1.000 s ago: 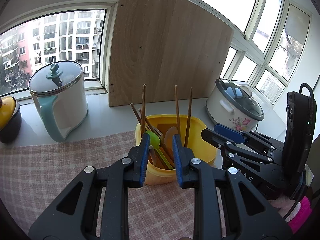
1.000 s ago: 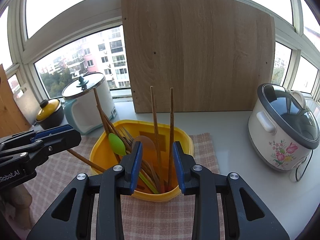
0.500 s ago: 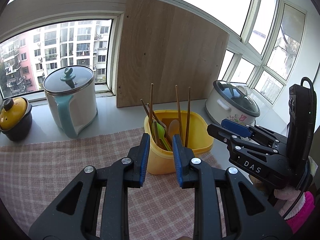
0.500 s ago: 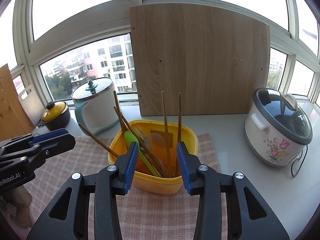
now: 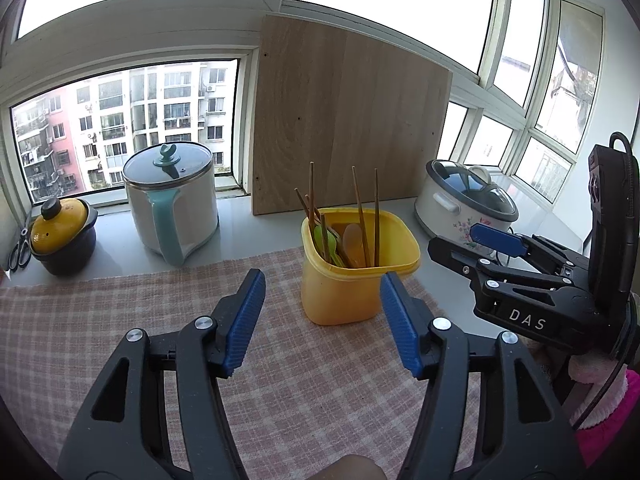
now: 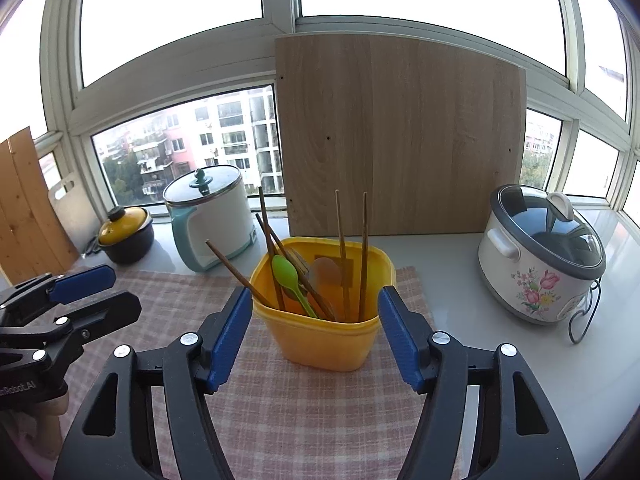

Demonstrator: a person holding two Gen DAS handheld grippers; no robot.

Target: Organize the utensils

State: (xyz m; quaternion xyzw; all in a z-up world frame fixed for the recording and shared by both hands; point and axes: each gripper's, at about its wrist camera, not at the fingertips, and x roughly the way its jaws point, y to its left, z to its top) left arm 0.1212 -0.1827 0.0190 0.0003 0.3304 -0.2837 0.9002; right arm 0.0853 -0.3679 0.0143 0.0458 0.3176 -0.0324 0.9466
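Note:
A yellow plastic tub [image 5: 340, 296] [image 6: 324, 340] stands on the pink checked cloth [image 5: 120, 320] [image 6: 304, 412]. Upright in it are several wooden chopsticks [image 5: 376, 216] [image 6: 364, 248], a green spoon [image 6: 286, 272] and a pale orange spoon [image 5: 353, 236]. My left gripper [image 5: 322, 300] hangs short of the tub, its jaws opening with nothing between them. My right gripper [image 6: 316, 316] is also drawn back, its jaws opening. The tub shows beyond its blue pads, untouched. Each gripper appears in the other's view: the right gripper [image 5: 476, 240] and the left gripper [image 6: 108, 292].
A white kettle with a teal handle [image 5: 172, 200] [image 6: 212, 220], a yellow-lidded dark pot [image 5: 62, 236] and scissors [image 5: 18, 248] stand at the back left. A flowered rice cooker [image 5: 468, 208] [image 6: 544, 260] is at the right. A wooden board [image 5: 344, 120] leans on the window.
Both grippers have pulled back and risen away from the tub, which now looks smaller. Their jaws, nearly closed around the chopstick tops before, have spread wide apart.

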